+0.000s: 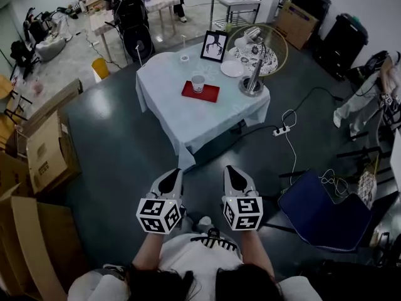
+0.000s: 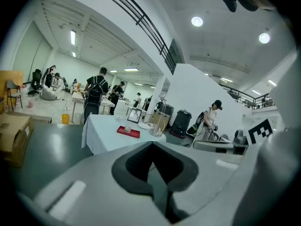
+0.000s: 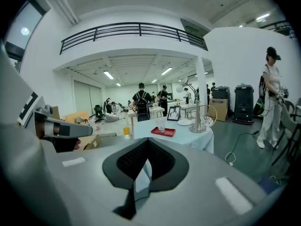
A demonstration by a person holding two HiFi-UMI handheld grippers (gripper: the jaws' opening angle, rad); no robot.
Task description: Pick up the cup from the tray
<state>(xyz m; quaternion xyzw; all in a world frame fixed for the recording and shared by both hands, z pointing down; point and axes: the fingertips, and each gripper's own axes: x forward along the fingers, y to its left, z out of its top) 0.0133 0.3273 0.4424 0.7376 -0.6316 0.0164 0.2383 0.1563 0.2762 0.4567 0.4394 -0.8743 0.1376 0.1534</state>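
Fingers [image 1: 169, 183] of the left gripper [image 1: 176, 174] and right gripper [image 1: 230, 170] are closed on nothing, well apart from the white-clothed table [image 1: 188, 123]. The pale upright cup [image 1: 198, 82] stands on the flat red tray [image 1: 211, 94] near the worktop's middle. It seems best to step closer, open one gripper wide and approach the cup level.

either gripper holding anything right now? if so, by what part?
Nothing held. Left hand-held gripper and right hand-held gripper: jaws together, empty, short of the table. The cup stands on the red tray.
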